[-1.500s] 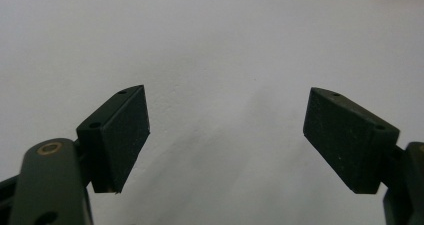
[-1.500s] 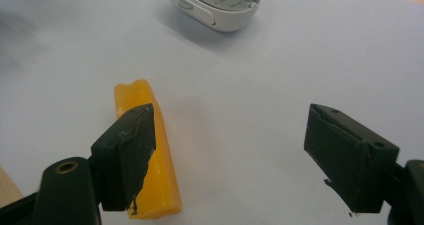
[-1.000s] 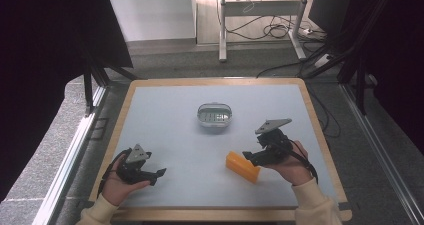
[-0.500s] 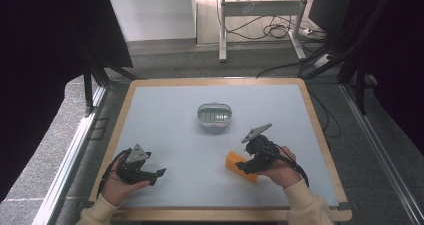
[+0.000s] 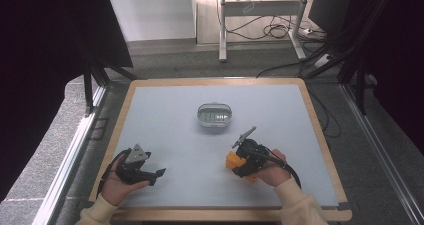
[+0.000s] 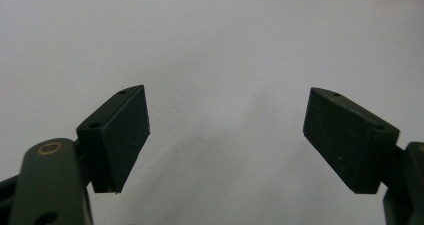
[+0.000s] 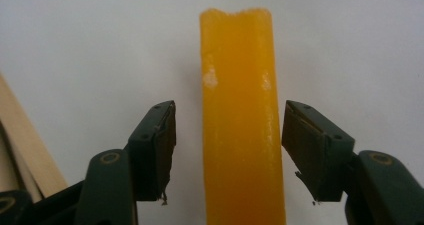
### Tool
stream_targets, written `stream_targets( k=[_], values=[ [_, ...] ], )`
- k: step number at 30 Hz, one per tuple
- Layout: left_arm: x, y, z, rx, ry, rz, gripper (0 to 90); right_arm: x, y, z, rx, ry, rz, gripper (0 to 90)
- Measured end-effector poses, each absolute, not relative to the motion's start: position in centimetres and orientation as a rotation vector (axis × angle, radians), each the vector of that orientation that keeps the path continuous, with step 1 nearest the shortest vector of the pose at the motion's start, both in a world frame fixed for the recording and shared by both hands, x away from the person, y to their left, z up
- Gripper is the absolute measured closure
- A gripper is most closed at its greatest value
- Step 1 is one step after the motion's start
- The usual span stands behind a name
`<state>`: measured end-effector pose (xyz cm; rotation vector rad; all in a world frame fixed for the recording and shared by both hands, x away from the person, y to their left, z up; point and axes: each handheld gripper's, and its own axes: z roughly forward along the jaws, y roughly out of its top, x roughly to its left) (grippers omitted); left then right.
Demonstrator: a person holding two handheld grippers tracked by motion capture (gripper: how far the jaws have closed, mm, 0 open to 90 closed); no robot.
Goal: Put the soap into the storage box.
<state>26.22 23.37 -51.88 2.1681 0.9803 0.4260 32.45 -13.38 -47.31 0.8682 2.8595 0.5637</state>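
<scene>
Your right gripper (image 7: pixel 227 150) had its jaws part-open, straddling the long orange plastic block (image 7: pixel 241 120) lying flat on the pale grey table mat (image 7: pixel 75 45). In the right gripper view there was a visible gap between each pad and the block's sides, so no clamp yet. The jaws had just been closing, with the block between them. In the high view, that gripper (image 5: pixel 239 161) sat over the orange block (image 5: pixel 233 160) at the mat's near right, your hand (image 5: pixel 274 171) behind it.

Your left gripper (image 6: pixel 227 135) had its jaws wide apart with nothing between them, just bare mat. In the high view it (image 5: pixel 159 172) rested at the near left in your left hand (image 5: pixel 120 177).

The oval metal dish (image 5: pixel 215 115) sat mid-mat, well apart from both grippers, inside the light wooden table frame (image 5: pixel 320 135).

Versus a second earlier: your right gripper had come down and toward the near edge, from beside the block's right end to over it. The block had shifted slightly nearer too. Your left gripper and the dish hadn't moved.
</scene>
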Motion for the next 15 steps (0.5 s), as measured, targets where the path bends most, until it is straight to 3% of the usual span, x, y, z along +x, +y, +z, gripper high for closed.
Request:
stream_targets(
  k=[10,15],
  values=[
    [26.07,23.07,-51.85,2.173,0.963,0.441,18.7,32.51,-13.17,-48.14,0.827,2.892,0.441,58.4],
    [26.03,23.12,-51.84,2.168,0.963,0.445,18.8,32.56,-13.23,-48.15,0.823,2.888,0.434,61.4]
  ],
)
